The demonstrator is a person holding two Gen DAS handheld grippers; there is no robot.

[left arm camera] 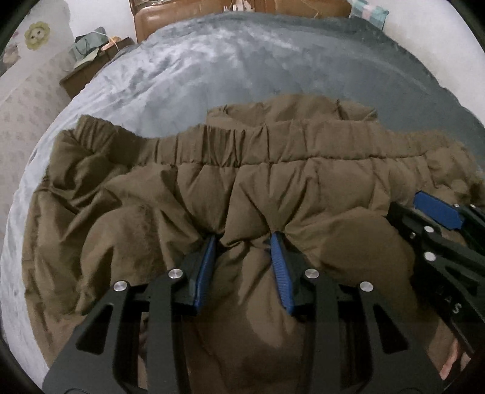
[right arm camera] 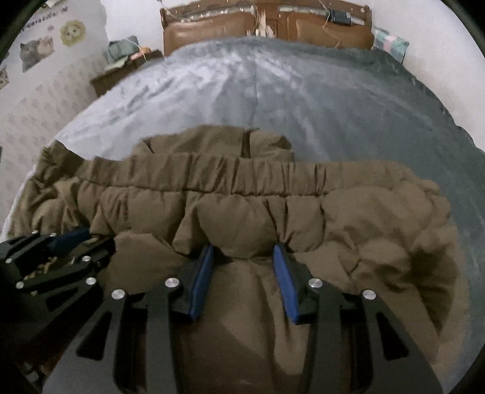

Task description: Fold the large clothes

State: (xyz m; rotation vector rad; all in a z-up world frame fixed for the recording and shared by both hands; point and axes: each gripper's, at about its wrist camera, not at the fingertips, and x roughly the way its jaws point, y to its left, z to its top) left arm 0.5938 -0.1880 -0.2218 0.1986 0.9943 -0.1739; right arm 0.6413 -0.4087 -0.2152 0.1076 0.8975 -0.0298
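While I stand by the foot of the bed, this is what I see, from the biggest thing down to the smallest.

Bed: the bed is covered by a soft blue-grey blanket, and it fills most of both views.

Headboard: a brown headboard stands at the far end, against the wall.

Coat: a big puffy brown coat lies on the near part of the bed, on top of the blanket. Its stretchy gathered band runs from side to side across the middle. More of the coat peeks out beyond the band. The near part of the coat is bunched up and lifted toward the cameras.

Side table: a small dark table sits by the wall on the left, with green and other soft things piled on it.

Wall stickers: a yellow lion sticker and a grey cat sticker are on the left wall.

Left hand-held gripper: the left hand-held gripper has a thick puffy fold of the coat squeezed between its blue pads. The pads are apart only as wide as the fold.

Right hand-held gripper: the right hand-held gripper pinches another fat fold of the coat the same way, just beside the left one.
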